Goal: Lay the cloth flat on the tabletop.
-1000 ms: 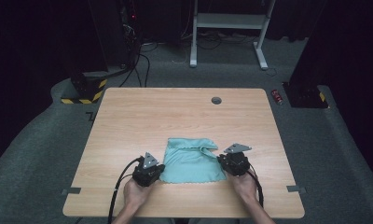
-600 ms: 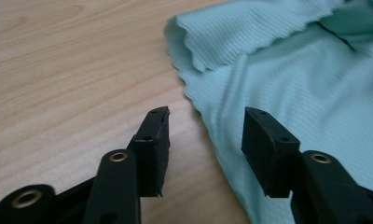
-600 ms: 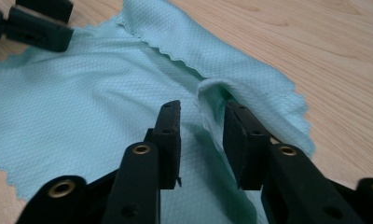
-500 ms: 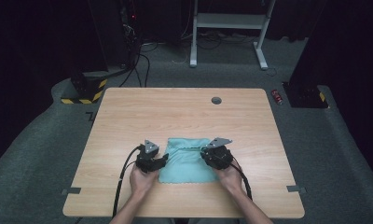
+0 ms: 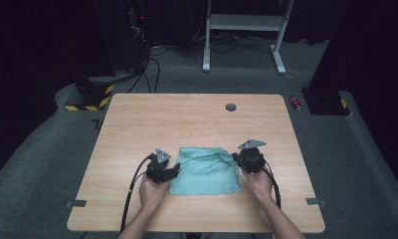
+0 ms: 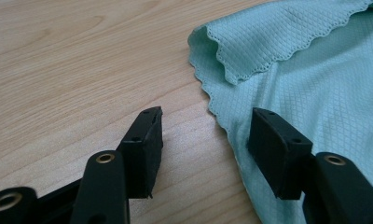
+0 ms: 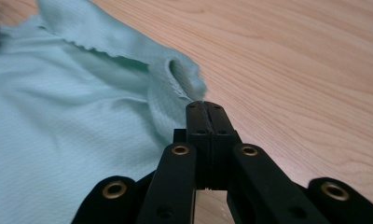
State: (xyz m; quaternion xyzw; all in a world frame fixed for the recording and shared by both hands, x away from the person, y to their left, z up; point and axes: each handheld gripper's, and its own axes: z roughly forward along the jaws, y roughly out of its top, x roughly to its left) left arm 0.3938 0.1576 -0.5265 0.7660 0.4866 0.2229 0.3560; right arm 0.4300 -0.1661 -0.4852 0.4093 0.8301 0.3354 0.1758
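Left gripper (image 6: pixel 203 140): jaws apart, nothing pinched. They have just been opening. One jaw sits over bare wood, the other over the left edge of the teal cloth (image 6: pixel 306 79), with the scalloped hem running between them. In the high view the left gripper (image 5: pixel 163 172) is at the cloth's 9 o'clock side, just beside the edge, and its cable trails back toward 6 o'clock along the forearm.

Right gripper (image 7: pixel 205 109): jaws pressed together, no gap visible between the pads. They have just been closing. The tips meet right at a rolled-up corner of the cloth (image 7: pixel 72 130); cannot tell whether a sliver of fabric is caught between the pads or the tips only butt against the fold. In the high view the right gripper (image 5: pixel 249 160) is at the cloth's 3 o'clock side, near its far right corner, grey three-cornered plate on top.

Cloth (image 5: pixel 205 169): lies on the table (image 5: pixel 187 119), in the near half, roughly centred between the two grippers. The far edge is folded over toward the person, with a wavy hem showing. The near part lies flat, with slight wrinkles.

Further out: a small dark round grommet (image 5: pixel 231 107) in the tabletop at 12 o'clock from the cloth, well apart from it.
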